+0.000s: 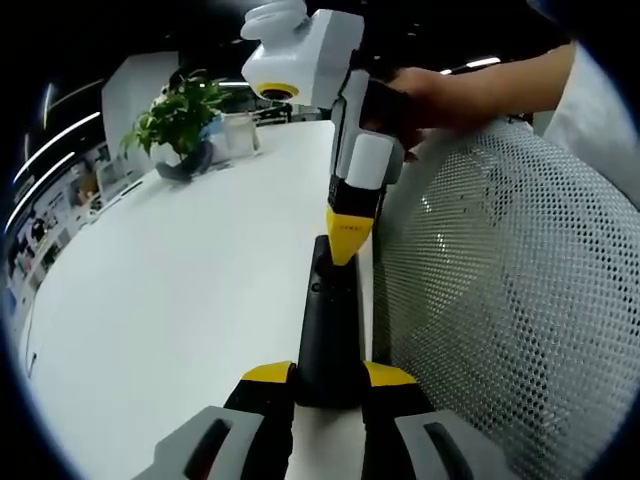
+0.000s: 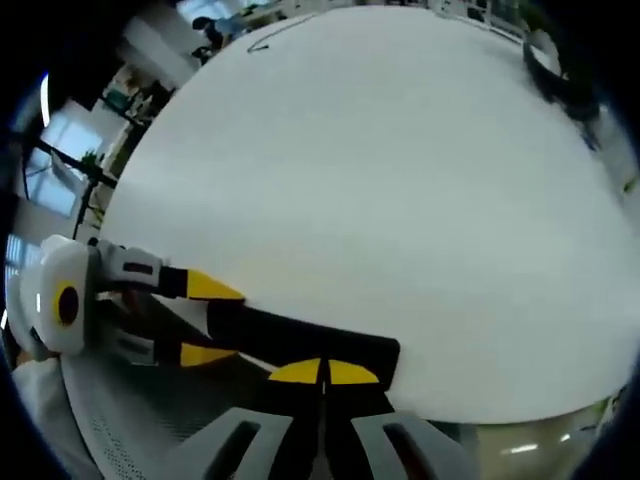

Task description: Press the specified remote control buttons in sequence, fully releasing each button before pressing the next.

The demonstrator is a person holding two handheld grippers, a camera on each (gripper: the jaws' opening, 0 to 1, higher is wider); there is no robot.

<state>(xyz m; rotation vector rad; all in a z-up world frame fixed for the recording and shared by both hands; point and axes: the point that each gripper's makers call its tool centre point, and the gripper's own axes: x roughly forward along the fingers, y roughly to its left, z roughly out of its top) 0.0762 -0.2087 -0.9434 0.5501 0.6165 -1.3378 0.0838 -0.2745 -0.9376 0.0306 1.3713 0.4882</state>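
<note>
A black remote control (image 1: 328, 310) lies lengthwise along the white table's (image 1: 180, 280) right edge. My left gripper (image 1: 330, 375) is shut on its near end, one yellow-tipped jaw on each side. My right gripper (image 1: 347, 235) comes down from above, held by a person's hand (image 1: 440, 95). Its yellow tips are closed together and rest on the remote's far end. In the right gripper view the right gripper (image 2: 322, 372) is shut, its tips touching the remote (image 2: 300, 340). There the left gripper (image 2: 208, 320) clamps the remote's other end from the left.
A white mesh chair back (image 1: 500, 290) stands close against the table edge beside the remote, also seen as the chair (image 2: 130, 420). A potted plant (image 1: 178, 115) sits at the table's far side. The broad white tabletop (image 2: 380, 180) stretches away beyond the remote.
</note>
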